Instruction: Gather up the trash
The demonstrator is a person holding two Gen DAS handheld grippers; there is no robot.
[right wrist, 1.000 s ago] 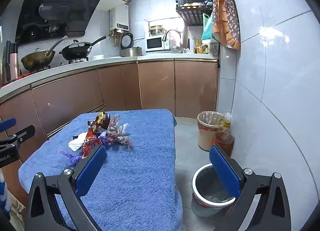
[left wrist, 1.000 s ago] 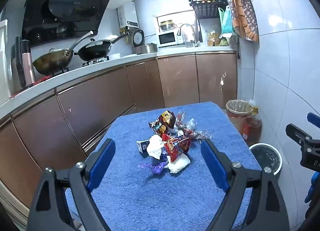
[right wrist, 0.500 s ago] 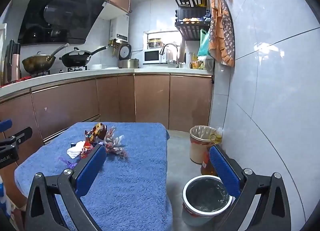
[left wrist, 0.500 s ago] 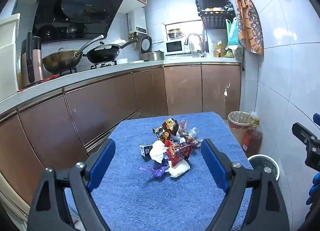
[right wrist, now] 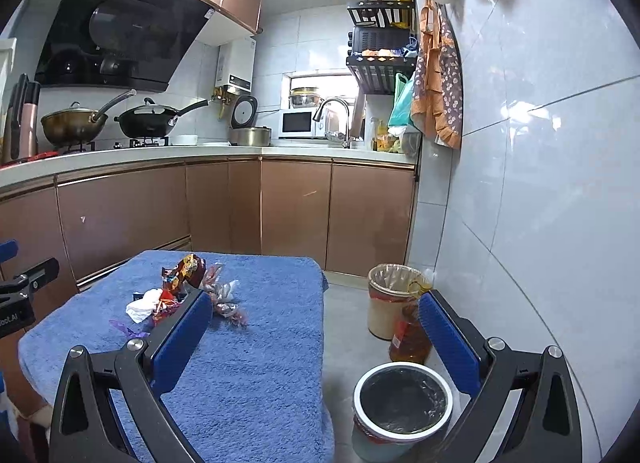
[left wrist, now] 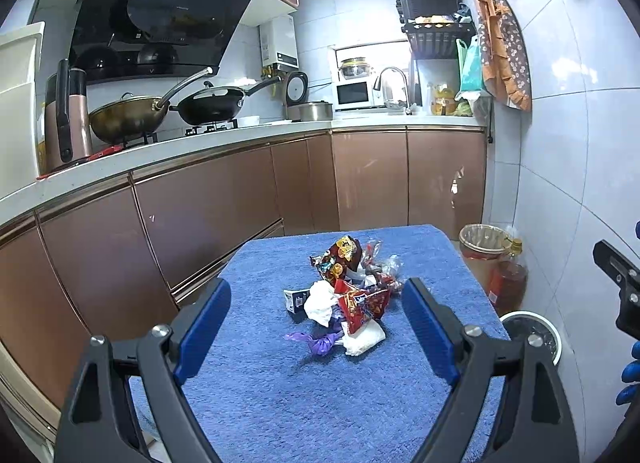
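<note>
left gripper (left wrist: 316, 327): fingers spread wide, empty, held above the near part of the blue cloth (left wrist: 280, 403). the trash pile (left wrist: 344, 295) sits mid-cloth, framed between the two pads but well ahead of them. nothing touched yet, so the step in hand looks like the first reach.

pile, left to right: small dark box (left wrist: 297, 299) on the left edge, white tissue (left wrist: 319, 302) beside it, purple wrapper (left wrist: 318, 342) nearest you, red snack bag (left wrist: 362, 305) in the middle, a second white wad (left wrist: 366, 337) at the near right, clear wrappers (left wrist: 386, 265) trailing off at the right.

doing it well, as you judge it: take one near, loose piece first, purple wrapper or white wad, rather than biting into the heap. come down steeply, keep the pads off the pile of the cloth, or the towel will lift with the piece. close slowly; foil slips.

axis: the heap runs long from near to far across the cloth, leaning slightly toward the far right. the purple wrapper lies crosswise, twisted tail pointing left.

right gripper (right wrist: 316, 343): fingers also spread, empty, off the cloth's right edge. white-rimmed bin (right wrist: 362, 387) sits on the floor just below it; a second lined bin (right wrist: 380, 315) stands farther back by the wall.
</note>
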